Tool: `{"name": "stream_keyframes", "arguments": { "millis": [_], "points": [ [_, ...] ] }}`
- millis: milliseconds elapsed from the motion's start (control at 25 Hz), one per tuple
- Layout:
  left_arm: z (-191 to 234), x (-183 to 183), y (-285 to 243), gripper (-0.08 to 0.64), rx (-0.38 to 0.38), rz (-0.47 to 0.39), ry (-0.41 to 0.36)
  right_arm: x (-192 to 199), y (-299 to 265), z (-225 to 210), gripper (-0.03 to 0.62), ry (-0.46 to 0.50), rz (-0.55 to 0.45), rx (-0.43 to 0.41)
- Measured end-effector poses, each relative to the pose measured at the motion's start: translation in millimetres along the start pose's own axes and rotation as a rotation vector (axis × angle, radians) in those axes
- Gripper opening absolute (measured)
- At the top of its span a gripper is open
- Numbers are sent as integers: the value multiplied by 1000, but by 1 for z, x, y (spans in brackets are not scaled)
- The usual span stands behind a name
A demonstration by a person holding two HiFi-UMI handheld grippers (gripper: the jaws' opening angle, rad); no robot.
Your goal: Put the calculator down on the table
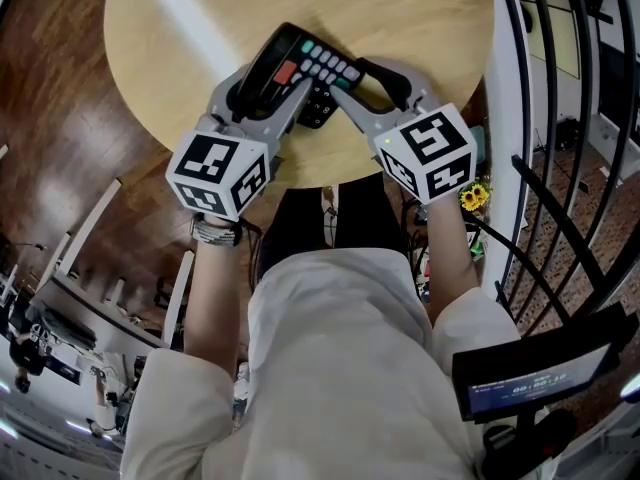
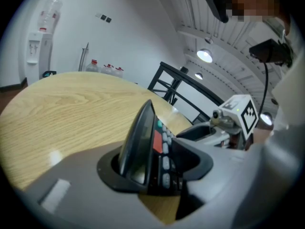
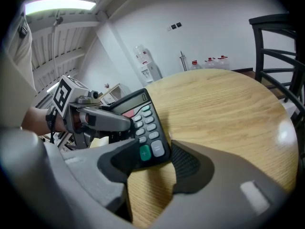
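The left tool is gaping loosely around the calculator, while the right tool is pinching its keypad corner.

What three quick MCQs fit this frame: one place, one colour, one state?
1. Where is the calculator? A on the floor B between left gripper and right gripper, over the table C on a chair
2. Its large key beside the display is: A red B blue C yellow
3. The right gripper is: A shut on the calculator's corner B open and empty C out of view
Key: B, both gripper views show it between the jaws; A, red in the head view; A, its pads meet the keypad corner.
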State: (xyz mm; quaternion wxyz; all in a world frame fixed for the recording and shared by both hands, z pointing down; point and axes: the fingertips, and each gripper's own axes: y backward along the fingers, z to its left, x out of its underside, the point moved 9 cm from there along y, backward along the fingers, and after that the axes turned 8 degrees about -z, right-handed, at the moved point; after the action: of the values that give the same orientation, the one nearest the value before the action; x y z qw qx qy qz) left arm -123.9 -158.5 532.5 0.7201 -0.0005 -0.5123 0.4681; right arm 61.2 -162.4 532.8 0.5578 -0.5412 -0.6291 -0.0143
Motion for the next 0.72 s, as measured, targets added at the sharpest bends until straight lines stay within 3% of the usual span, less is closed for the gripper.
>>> {"name": "stream_keyframes", "arguments": {
  "millis": [600,720],
  "points": [
    [8,3,9,250,-39,3,23,0,0,-2,207,10,4,11],
    [8,3,14,252,-77,11,-7,0,1,-4,207,6,3,5]
  ]
}}
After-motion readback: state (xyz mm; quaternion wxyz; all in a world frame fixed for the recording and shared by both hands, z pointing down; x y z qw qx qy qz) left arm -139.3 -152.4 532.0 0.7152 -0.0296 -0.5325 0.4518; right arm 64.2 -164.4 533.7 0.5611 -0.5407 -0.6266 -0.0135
